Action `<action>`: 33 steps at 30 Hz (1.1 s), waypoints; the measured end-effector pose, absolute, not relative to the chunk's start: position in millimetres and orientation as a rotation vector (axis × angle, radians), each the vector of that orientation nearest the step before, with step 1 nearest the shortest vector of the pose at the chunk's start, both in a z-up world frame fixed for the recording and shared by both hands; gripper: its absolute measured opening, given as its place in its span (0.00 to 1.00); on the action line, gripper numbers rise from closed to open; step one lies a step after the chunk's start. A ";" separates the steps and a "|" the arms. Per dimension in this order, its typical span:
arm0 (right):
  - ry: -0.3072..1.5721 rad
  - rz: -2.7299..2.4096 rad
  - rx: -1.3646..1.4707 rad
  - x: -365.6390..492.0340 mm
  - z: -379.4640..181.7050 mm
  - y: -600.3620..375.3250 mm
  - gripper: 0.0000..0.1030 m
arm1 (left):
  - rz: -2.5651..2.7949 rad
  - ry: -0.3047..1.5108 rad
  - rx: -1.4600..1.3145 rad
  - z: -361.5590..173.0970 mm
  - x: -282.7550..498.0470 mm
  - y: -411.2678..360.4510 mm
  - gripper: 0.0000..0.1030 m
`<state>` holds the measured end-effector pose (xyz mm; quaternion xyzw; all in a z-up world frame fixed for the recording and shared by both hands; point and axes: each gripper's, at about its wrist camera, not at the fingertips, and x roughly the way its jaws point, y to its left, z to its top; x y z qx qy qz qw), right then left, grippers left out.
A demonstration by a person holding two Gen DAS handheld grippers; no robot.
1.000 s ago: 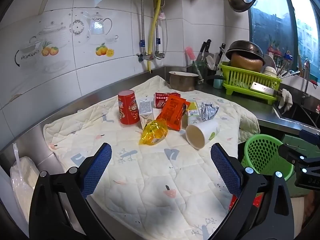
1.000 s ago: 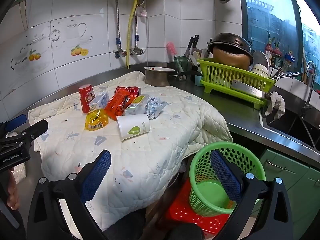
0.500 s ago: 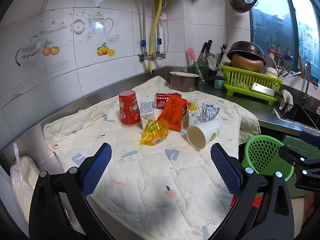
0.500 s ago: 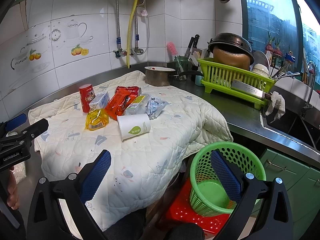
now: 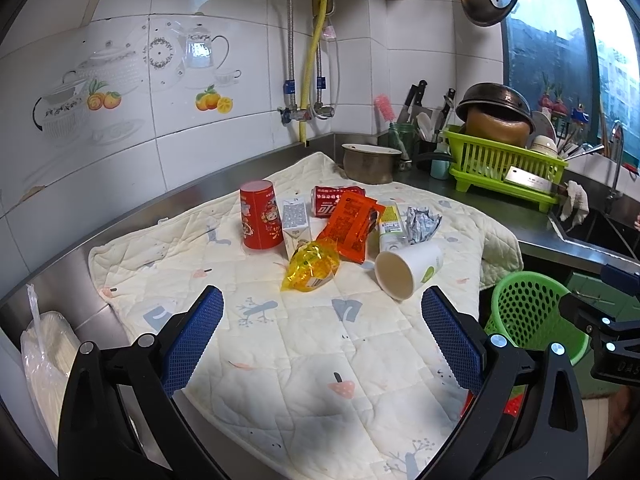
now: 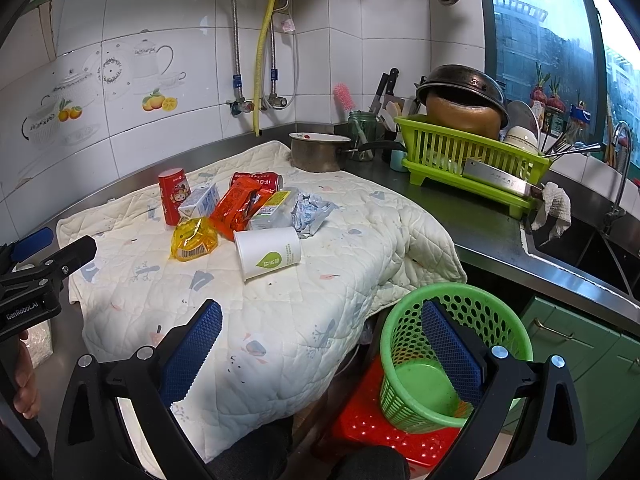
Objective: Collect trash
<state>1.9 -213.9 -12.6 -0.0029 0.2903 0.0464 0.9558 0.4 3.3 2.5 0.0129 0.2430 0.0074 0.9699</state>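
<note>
White quilted cloth (image 5: 280, 344) covers the steel counter (image 6: 472, 220), and the trash sits in a loose cluster on it. Taking the white paper cup (image 5: 408, 270) as the marker: it lies on its side at the near edge of the cluster. A yellow crinkled wrapper (image 5: 312, 266) lies just to its left. An orange snack packet (image 5: 350, 222) lies just behind the cup, with a small yellow-and-white carton (image 5: 388, 226) and a crumpled foil wrapper (image 5: 422, 220) touching or nearly touching beside it. Further back and left of the cup stand a red paper cup (image 5: 260, 220), upside down, and a small white carton (image 5: 296, 226); a red soda can (image 5: 334, 200) lies on its side behind the packet.

Down off the counter's edge, to the cup's right, a green mesh bin (image 6: 452, 356) stands on a red plastic base (image 6: 384, 432).

Left gripper (image 5: 322, 340) hovers short of the cup, fingers spread wide, nothing between them. Right gripper (image 6: 320, 354) hangs over the cloth's edge and the bin, likewise spread wide and holding nothing.
</note>
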 end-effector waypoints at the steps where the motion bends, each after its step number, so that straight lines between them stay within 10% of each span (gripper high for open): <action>1: 0.589 0.094 -0.008 1.7 -12.5 -213.8 0.94 | 0.015 0.492 0.026 2.4 0.8 3.4 0.95; 33: 0.615 0.129 -0.021 20.7 -23.2 -198.1 0.94 | 0.031 0.509 0.020 -3.3 12.3 11.9 0.95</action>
